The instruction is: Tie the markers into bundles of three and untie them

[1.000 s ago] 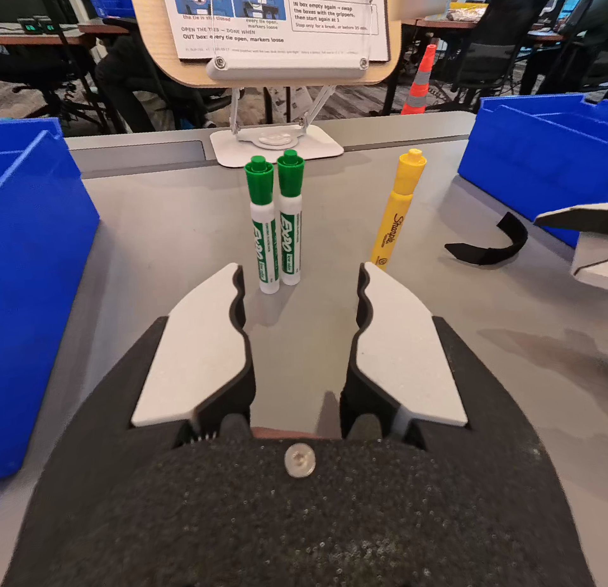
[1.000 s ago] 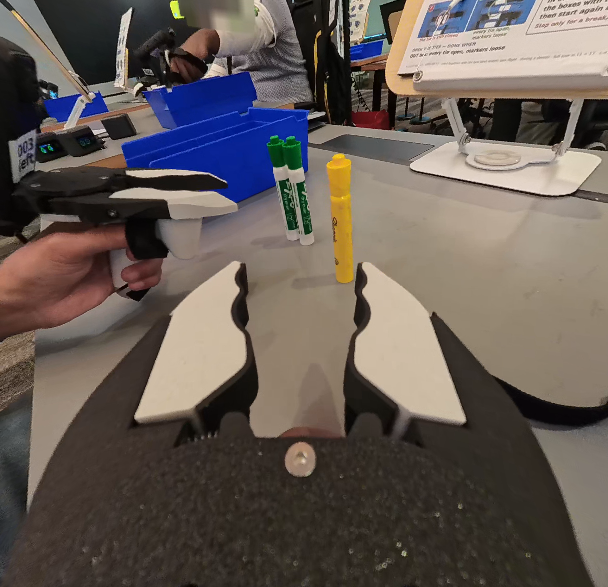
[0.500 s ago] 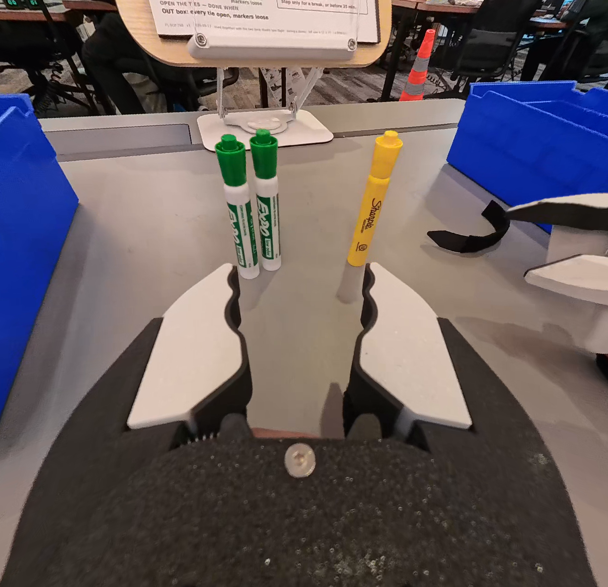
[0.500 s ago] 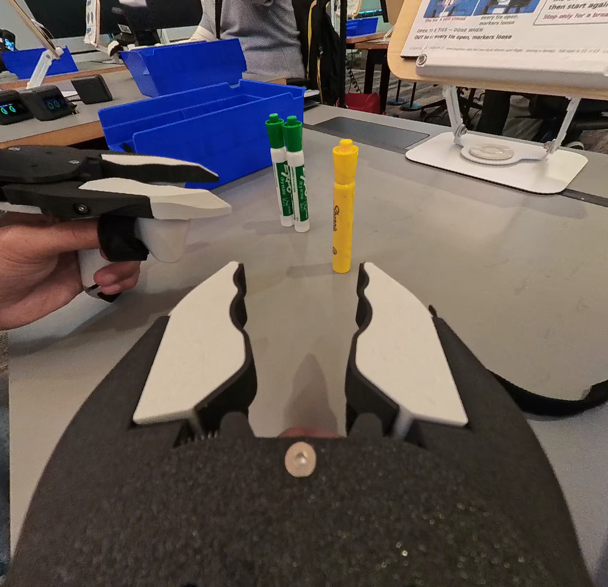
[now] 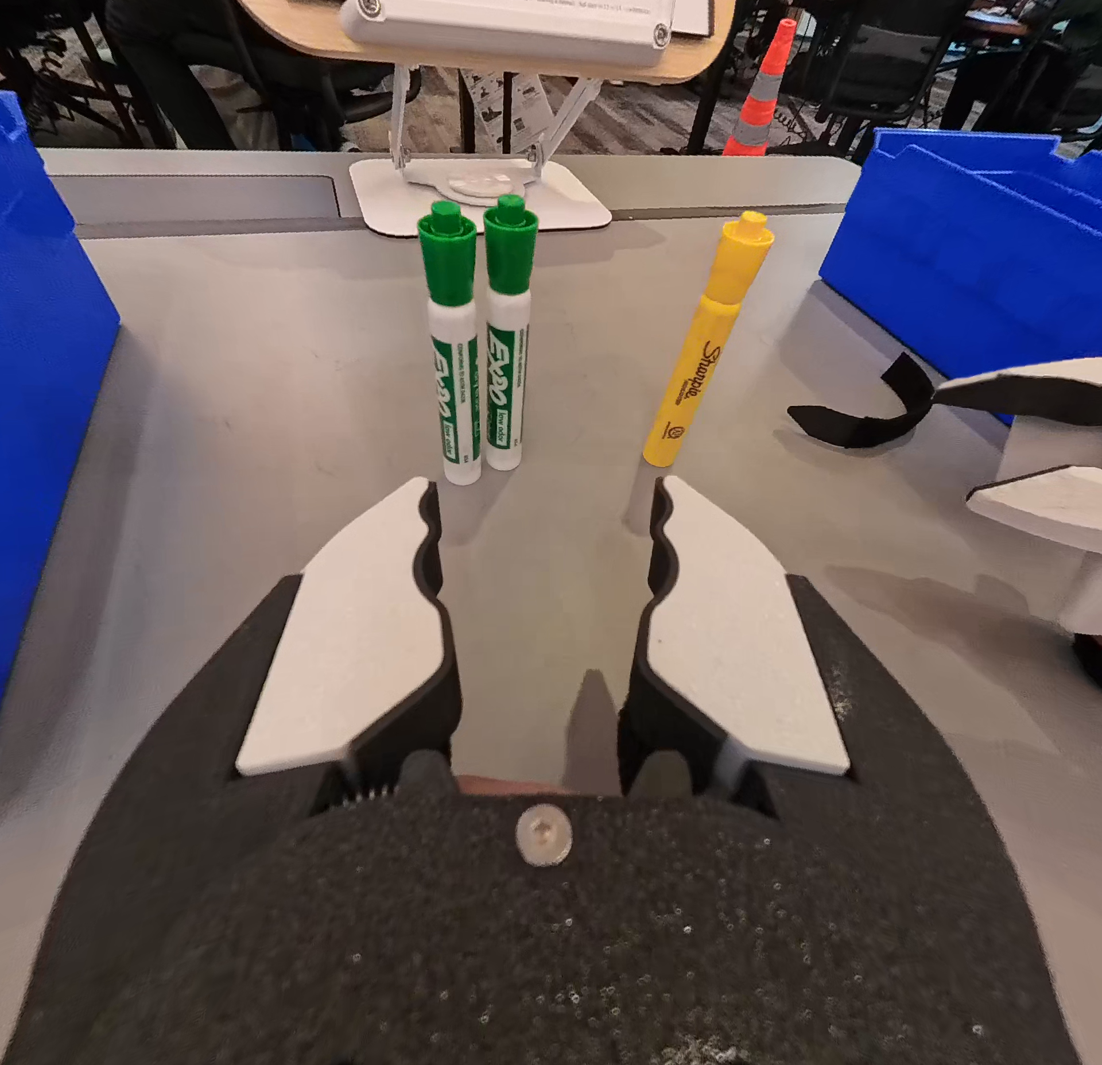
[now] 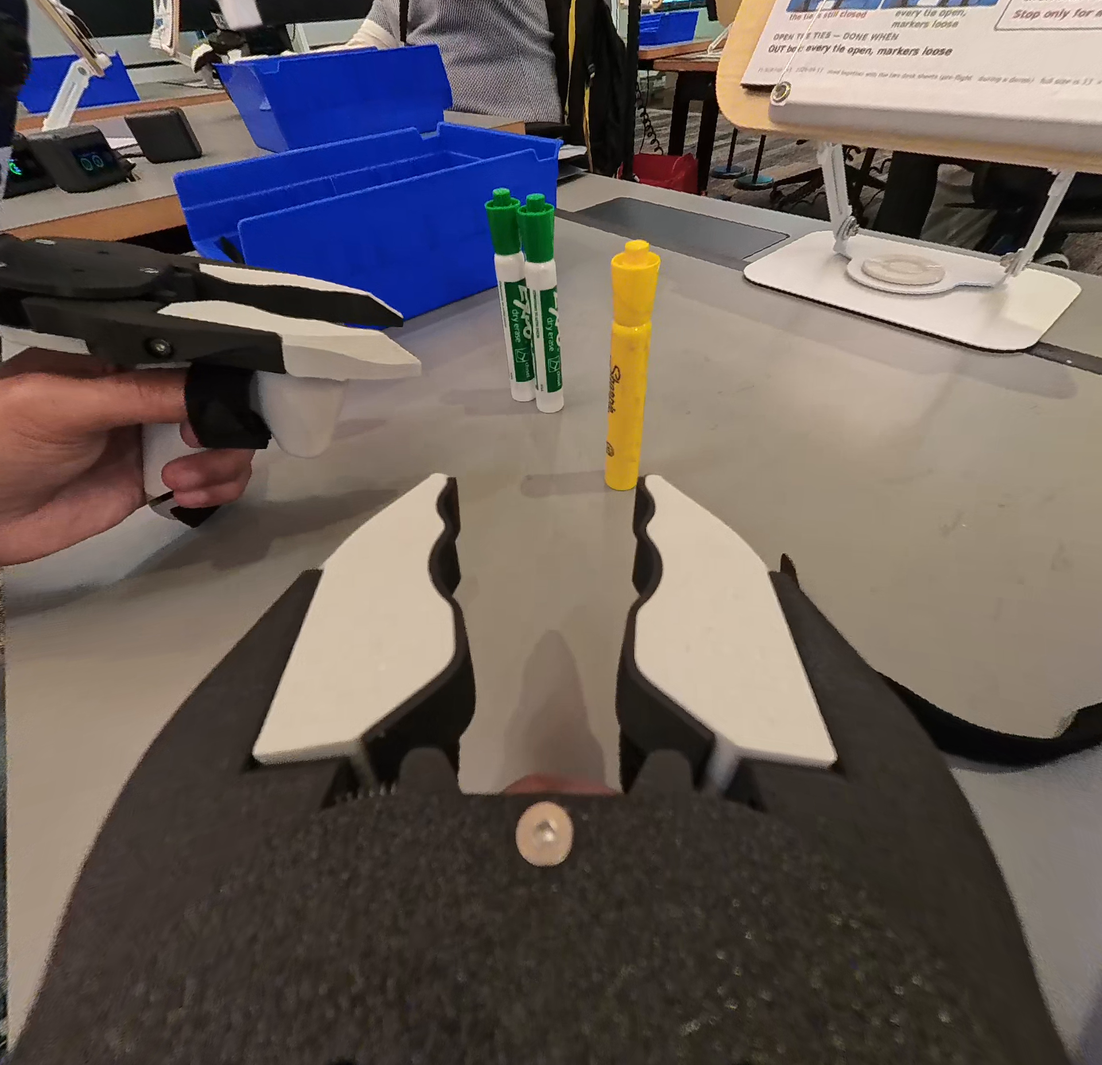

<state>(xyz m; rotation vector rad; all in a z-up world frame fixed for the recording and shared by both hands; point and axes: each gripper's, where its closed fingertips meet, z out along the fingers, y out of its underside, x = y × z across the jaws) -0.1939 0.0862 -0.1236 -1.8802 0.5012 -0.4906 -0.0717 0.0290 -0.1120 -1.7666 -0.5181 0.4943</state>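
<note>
Through your left wrist view, your left tool [image 5: 542, 487] hangs over the grey desk [image 5: 238, 380] with its two white fingers spread wide and nothing between them. Just beyond the fingertips stand two green-capped markers [image 5: 477, 344], upright and touching side by side, caps up. The yellow marker [image 5: 706, 344] stands apart from them to the right, also cap up, its base close to the tip of your right-hand finger [image 5: 733, 619]. Toward the desk's right edge a black strap [image 5: 858, 419] lies curled and loose, near a blue bin [image 5: 966, 261] that sits at that edge. Another blue bin [image 5: 42, 380] sits at the left edge. At the far edge a white stand [image 5: 477, 195] carries a wooden board with a printed sheet. Your right tool [image 5: 1014, 440] enters from the right, fingers apart.

Through your right wrist view, your right tool [image 6: 542, 484] is likewise spread, holding nothing, low above the desk [image 6: 835, 499]. The yellow marker [image 6: 629, 368] stands just past the tip of its right finger; whether they touch cannot be told. The two green markers [image 6: 528, 302] stand together farther on, toward the blue bin [image 6: 370, 213] at the desk's left edge. Your hand [image 6: 77, 452] grips the left tool [image 6: 405, 341], whose fingers are parted and point toward the green pair. A stretch of the black strap [image 6: 984, 732] shows beside the tool on the right. The stand [image 6: 912, 285] sits at the far right corner.
</note>
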